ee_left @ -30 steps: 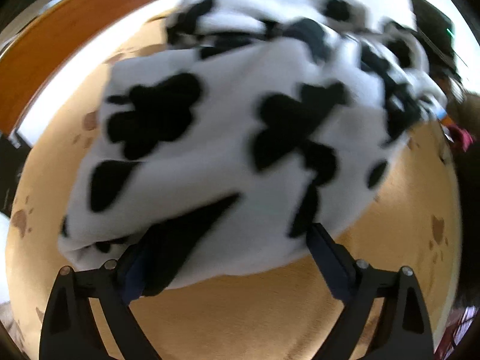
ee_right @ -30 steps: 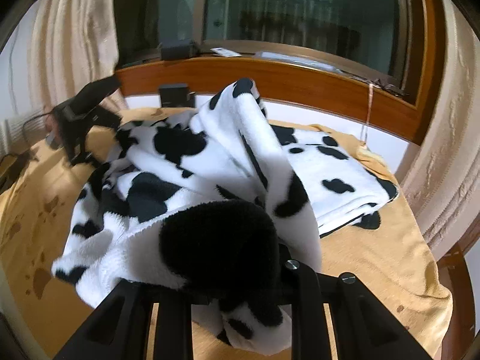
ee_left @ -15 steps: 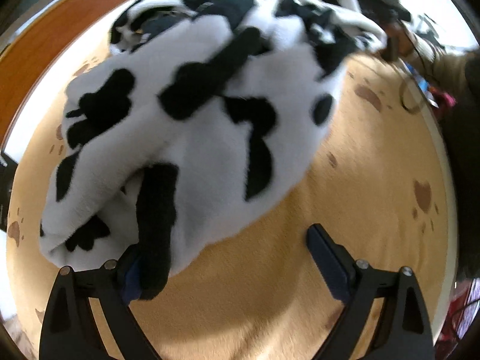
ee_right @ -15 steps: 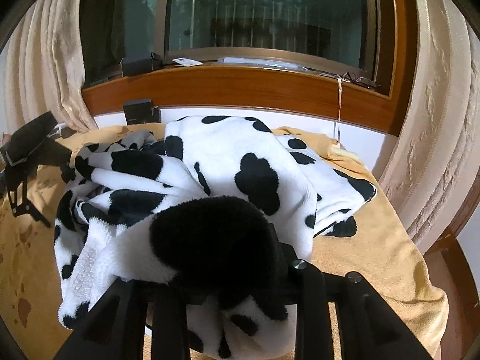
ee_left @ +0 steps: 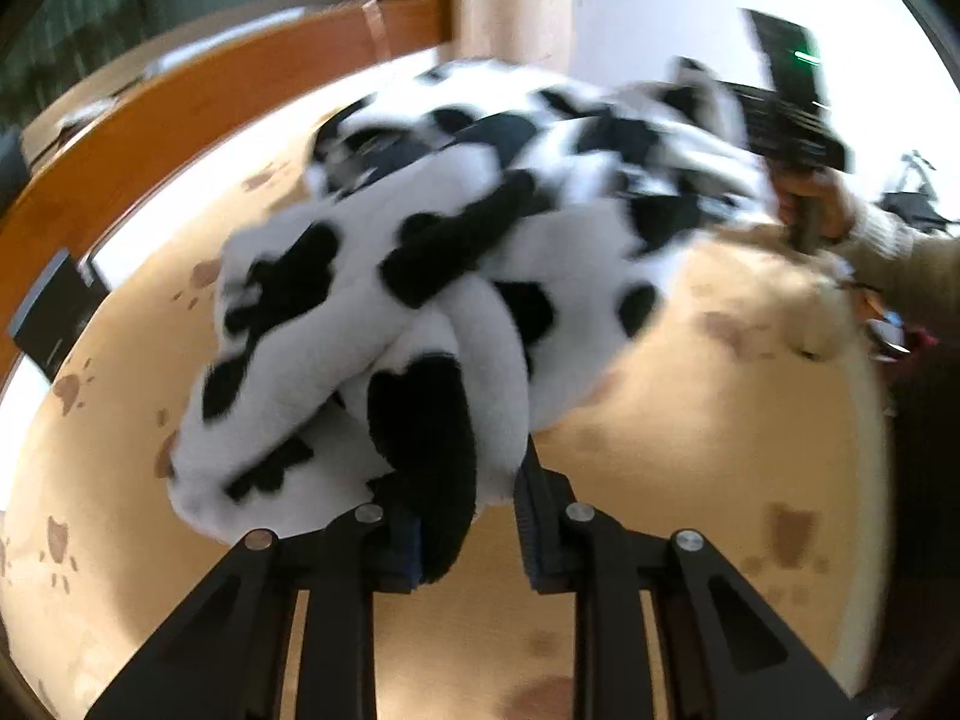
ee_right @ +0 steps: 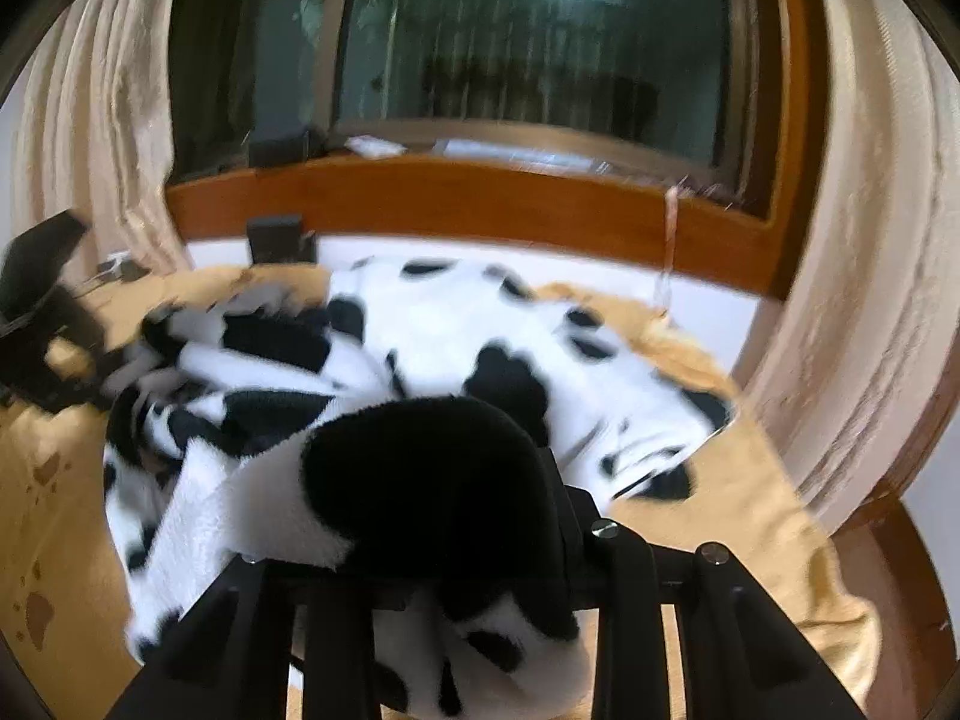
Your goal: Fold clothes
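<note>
A fluffy white garment with black cow patches (ee_left: 456, 276) lies bunched on a tan paw-print bedspread (ee_left: 690, 480). My left gripper (ee_left: 468, 534) is shut on a black-and-white fold at the garment's near end. In the right wrist view the same garment (ee_right: 468, 330) spreads toward the window. My right gripper (ee_right: 456, 570) is shut on a thick black-patched fold that hides its fingertips. The right gripper (ee_left: 786, 114) also shows in the left wrist view at the garment's far end, held by a hand (ee_left: 810, 210). The left gripper (ee_right: 42, 324) appears blurred at the left edge of the right wrist view.
A wooden sill (ee_right: 480, 204) and a dark window run behind the bed. Cream curtains (ee_right: 858, 300) hang at both sides. A small black box (ee_right: 279, 240) stands at the bed's back edge. Another dark flat object (ee_left: 54, 312) lies at the bed's left edge.
My left gripper stood wide open half a second ago and has now shut on a fold. The garment has dropped from hanging to bunched on the bed. The right gripper keeps its hold.
</note>
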A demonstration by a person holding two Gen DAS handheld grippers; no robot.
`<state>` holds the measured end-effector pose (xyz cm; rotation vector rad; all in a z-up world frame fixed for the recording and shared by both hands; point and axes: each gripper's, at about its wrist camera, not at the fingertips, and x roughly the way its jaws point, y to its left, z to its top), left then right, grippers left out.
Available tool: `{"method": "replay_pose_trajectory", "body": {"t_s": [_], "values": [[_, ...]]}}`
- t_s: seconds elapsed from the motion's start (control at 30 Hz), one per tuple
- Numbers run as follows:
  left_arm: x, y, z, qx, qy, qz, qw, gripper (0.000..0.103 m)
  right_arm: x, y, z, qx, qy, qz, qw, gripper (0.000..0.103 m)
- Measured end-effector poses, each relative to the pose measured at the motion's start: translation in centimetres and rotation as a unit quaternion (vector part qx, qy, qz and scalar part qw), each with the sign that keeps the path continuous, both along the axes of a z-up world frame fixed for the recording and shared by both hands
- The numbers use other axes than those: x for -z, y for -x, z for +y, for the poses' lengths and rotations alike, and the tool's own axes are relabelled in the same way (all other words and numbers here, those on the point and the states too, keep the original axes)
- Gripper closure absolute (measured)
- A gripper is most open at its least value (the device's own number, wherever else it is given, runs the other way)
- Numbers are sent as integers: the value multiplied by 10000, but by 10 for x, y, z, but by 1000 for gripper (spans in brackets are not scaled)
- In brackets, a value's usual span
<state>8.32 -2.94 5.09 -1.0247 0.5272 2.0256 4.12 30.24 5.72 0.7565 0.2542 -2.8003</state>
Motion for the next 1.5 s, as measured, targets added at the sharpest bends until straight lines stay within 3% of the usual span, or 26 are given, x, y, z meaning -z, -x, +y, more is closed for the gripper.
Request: {"method": "replay_pose_trajectory", "body": {"t_s": [0.17, 0.3, 0.33, 0.53, 0.63, 0.67, 0.7, 0.83, 1.03, 1.13, 1.23, 1.5], "values": [[-14, -77, 19, 806, 24, 88, 9967, 75, -35, -13, 20, 564, 170, 632, 9963, 71], [15, -75, 50, 975, 486, 7, 9940, 59, -46, -16, 36, 829, 459, 752, 9927, 71], [25, -74, 56, 896, 580, -10, 9943, 59, -44, -16, 37, 832, 474, 704, 9929, 71], [26, -48, 55, 274, -31, -515, 9983, 58, -32, -22, 35, 823, 128, 676, 9942, 71], [29, -34, 54, -18, -96, -624, 9980, 73, -29, -22, 39, 759, 140, 639, 9950, 71], [30, -30, 55, -114, -93, -639, 9978, 82, -28, -21, 40, 728, 190, 604, 9953, 71], [30, -26, 57, -170, -106, -638, 9978, 88, -27, -19, 42, 700, 256, 565, 9956, 71], [27, -20, 55, -324, -280, -622, 9971, 89, -21, -15, 44, 612, 360, 414, 9966, 71], [13, -26, 50, -1016, -759, -249, 9916, 94, -24, -16, 31, 724, -199, 477, 9960, 71], [-4, -34, 41, -1448, -1203, 76, 9821, 95, -28, -17, 22, 836, -456, 596, 9937, 71], [-26, -41, 29, -1867, -1660, 452, 9672, 95, -34, -16, 14, 847, -578, 748, 9919, 71], [-72, -36, -13, -2903, -2612, 1197, 9128, 96, -76, -19, -8, 608, -521, 1286, 9885, 73]]}}
